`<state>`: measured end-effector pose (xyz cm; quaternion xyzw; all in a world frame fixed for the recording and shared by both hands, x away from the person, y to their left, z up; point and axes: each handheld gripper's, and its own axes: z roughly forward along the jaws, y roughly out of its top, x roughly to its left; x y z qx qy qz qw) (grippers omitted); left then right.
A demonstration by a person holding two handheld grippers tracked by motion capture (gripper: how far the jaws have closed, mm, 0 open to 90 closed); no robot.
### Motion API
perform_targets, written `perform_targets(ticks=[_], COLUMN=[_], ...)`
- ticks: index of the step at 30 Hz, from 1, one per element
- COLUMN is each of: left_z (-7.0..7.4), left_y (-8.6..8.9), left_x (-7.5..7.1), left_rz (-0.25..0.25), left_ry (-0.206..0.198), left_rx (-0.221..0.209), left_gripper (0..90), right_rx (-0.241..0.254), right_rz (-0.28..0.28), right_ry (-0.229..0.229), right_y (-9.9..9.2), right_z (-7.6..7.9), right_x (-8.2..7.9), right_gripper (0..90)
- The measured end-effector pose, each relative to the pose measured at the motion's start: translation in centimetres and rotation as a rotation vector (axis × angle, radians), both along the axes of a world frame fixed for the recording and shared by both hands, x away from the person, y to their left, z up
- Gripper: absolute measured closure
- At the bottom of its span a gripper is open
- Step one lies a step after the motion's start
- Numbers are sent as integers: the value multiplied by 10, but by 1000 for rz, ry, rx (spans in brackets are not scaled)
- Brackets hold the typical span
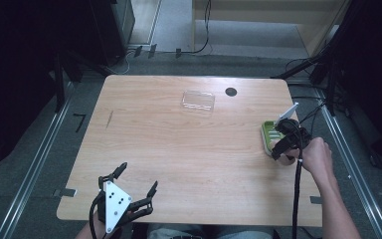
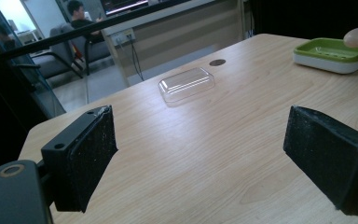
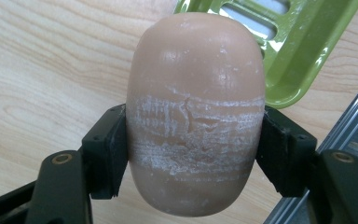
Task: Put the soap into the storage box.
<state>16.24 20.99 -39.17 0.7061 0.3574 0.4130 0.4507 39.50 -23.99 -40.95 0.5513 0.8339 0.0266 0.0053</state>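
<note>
Over at the right edge of the high view, the person's right hand (image 1: 317, 155) comes in from the lower right corner, forearm angled up and inward, carrying the right gripper (image 1: 284, 147) low over the wooden table (image 1: 179, 144) beside the green soap dish (image 1: 268, 135). In the right gripper view the picture is plain: the two black jaws pinch a bar of soap (image 3: 196, 116) from either side, pads pressed flat against its flanks. The soap is a smooth, rounded oval, pinkish-tan, with its long axis running up the frame, away from the camera, and a band of whitish scuffing across its middle where the jaws grip. Its far end points toward the upper part of that frame, where the dish (image 3: 284, 42) sits at upper right, glossy green plastic with slotted drain openings.

Down at the lower left of the high view, the left gripper (image 1: 137, 186) sits near the table's near edge, grey three-cornered plate on top, jaws spread wide with nothing between them. The left gripper view confirms it: two black, rough-faced pads stand well apart over bare pale wood grain.

Farther up the table in the high view lies a clear plastic lid (image 1: 198, 101), a shallow rounded rectangle, long side running across the frame, with a small dark round hole (image 1: 231, 91) in the tabletop near it to its upper right.
</note>
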Motion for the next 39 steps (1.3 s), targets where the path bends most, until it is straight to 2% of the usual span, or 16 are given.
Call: perform_targets(ticks=[10, 39], left_z=[0, 0], left_y=[-1, -1], left_x=[0, 2], left_rz=[-3, -7], left_ry=[2, 3], left_rx=[5, 7], left_gripper=[99, 99], right_rx=[10, 6], right_rz=[-25, -72], right_ry=[-22, 5], right_y=[-1, -9], right_z=[3, 0], right_x=[10, 36], right_gripper=[332, 332])
